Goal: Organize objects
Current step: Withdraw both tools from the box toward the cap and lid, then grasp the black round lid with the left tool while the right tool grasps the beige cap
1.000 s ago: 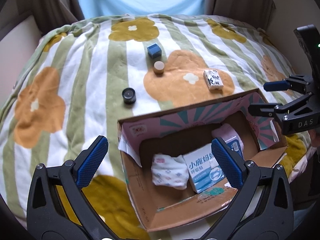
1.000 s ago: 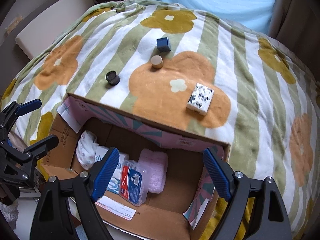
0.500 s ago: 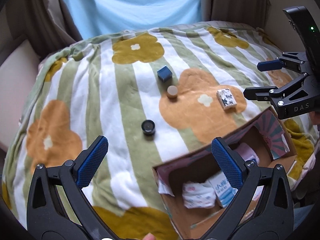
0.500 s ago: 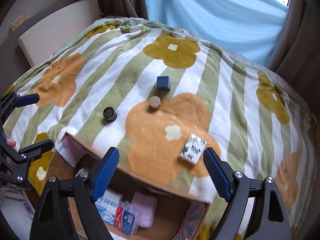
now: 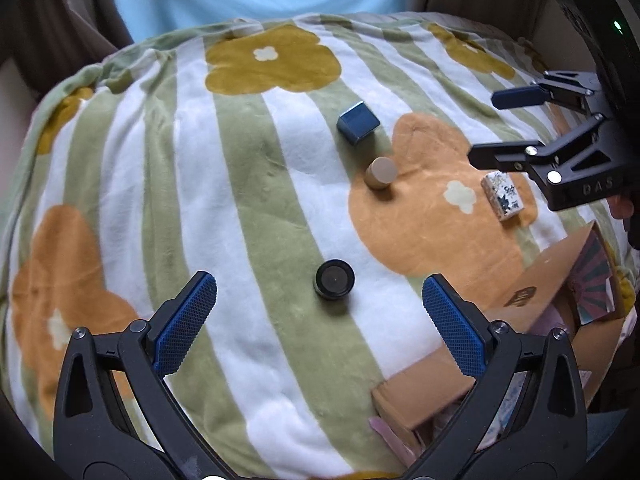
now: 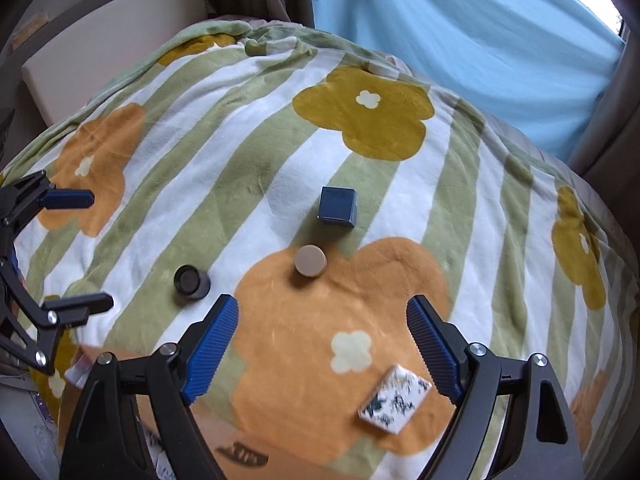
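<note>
Scene: a plush blanket (image 5: 208,184) with green and white stripes and orange and mustard flowers carries four loose items; an open brown cardboard box (image 5: 516,300) sits at its near edge.
Task items: a short black cylindrical cap (image 5: 334,279), a tan round stopper-like cylinder (image 5: 380,173), a dark blue cube-shaped box (image 5: 357,123) and a flat white packet with a dark floral print (image 5: 502,194). All four lie apart from one another on the blanket, none in the cardboard box.
Left gripper (image 5: 320,308): blue-padded jaws spread wide and empty, angled down at the blanket, the black cap just ahead of the gap between them.
Right gripper (image 6: 322,348): jaws likewise wide apart, nothing between the pads, tilted down over the orange flower; the printed packet lies just inside its right finger, the tan cylinder further ahead.
Likely step: each hand seems lined up for its nearest item, though neither touches one.
Risk, soft surface: the blanket gives under pressure, so a finger pressing down beside the cap could sink, tip it or roll it away.
Risk, flat packet: it lies low in the pile; pads may pinch fabric along with it or slide over it.
Risk, crowding: both grippers work near the box, so they could collide on the carry.
</note>
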{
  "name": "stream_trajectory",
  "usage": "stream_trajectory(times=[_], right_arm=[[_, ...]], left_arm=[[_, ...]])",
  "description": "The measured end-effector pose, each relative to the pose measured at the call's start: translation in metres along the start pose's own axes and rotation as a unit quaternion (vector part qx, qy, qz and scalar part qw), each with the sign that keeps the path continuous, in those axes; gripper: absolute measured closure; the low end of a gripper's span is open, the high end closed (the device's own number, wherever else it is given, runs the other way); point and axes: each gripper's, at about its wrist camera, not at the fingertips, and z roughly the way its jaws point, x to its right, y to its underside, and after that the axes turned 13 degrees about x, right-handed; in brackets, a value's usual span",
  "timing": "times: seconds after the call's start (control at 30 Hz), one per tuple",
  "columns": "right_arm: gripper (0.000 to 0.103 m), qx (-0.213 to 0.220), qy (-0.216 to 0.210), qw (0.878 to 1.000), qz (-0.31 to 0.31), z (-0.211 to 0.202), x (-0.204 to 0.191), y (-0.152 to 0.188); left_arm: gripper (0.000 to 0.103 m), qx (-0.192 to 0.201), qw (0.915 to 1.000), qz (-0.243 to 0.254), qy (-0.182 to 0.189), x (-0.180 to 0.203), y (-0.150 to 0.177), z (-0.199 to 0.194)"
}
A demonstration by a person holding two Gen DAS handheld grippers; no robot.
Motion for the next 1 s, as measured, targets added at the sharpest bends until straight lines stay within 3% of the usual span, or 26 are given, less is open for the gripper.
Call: stream_trajectory(times=[0.27,0.53,1.0], right_arm=[[0.02,-0.043,-0.003,0.999,0.01,0.068,0.002,-0.001],[0.02,-0.082,0.002,0.996,0.04,0.116,0.007,0.009],[0.044,-0.093,-0.006,0.995,0.045,0.144,0.007,0.015]], left_arm=[[0.006,-0.021,0.9985,0.033,0.037,0.002,0.019,0.056],[0.027,-0.039,0.9959,0.063,0.052,0.012,0.035,0.091],[0.055,-0.038,0.9938,0.08,0.067,0.022,0.042,0.107]])
